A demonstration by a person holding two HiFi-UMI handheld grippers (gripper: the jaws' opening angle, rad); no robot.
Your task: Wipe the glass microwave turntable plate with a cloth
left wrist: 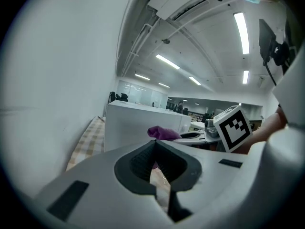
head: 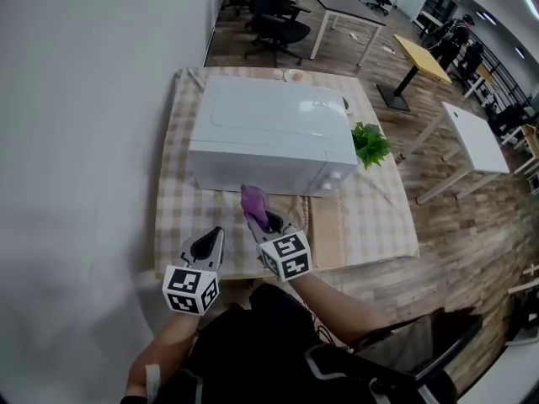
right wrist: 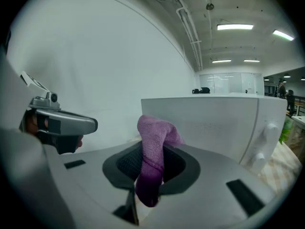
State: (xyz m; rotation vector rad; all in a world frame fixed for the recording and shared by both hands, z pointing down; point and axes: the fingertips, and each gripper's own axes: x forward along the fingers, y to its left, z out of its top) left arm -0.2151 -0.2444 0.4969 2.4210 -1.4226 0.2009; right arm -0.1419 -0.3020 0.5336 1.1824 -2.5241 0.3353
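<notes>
Standing on the checked tabletop (head: 175, 219), a white microwave (head: 269, 133) takes up the middle of it, its door shut and facing the person. The tabletop shows as a strip of beige and white squares in front of the microwave and along both its sides. A leafy green plant (head: 370, 146) sits just beside the microwave's right-hand front corner, near the control knobs. Both tongs are held in front of the microwave door, over the near strip of tabletop. The left tongs (head: 214, 236) hover before the door's left half, clenched with nothing between them; in the left gripper view their dark ribbed pads (left wrist: 143, 162) meet at the tip. The right tongs (head: 268, 224) are closer to the microwave, before the middle of the door, and are clenched on a purple cloth (head: 253, 202). The cloth stands up out of them in a folded bunch, its top close to the door's lower edge, while its darker tail hangs down between the pads in the right gripper view (right wrist: 153, 142).
</notes>
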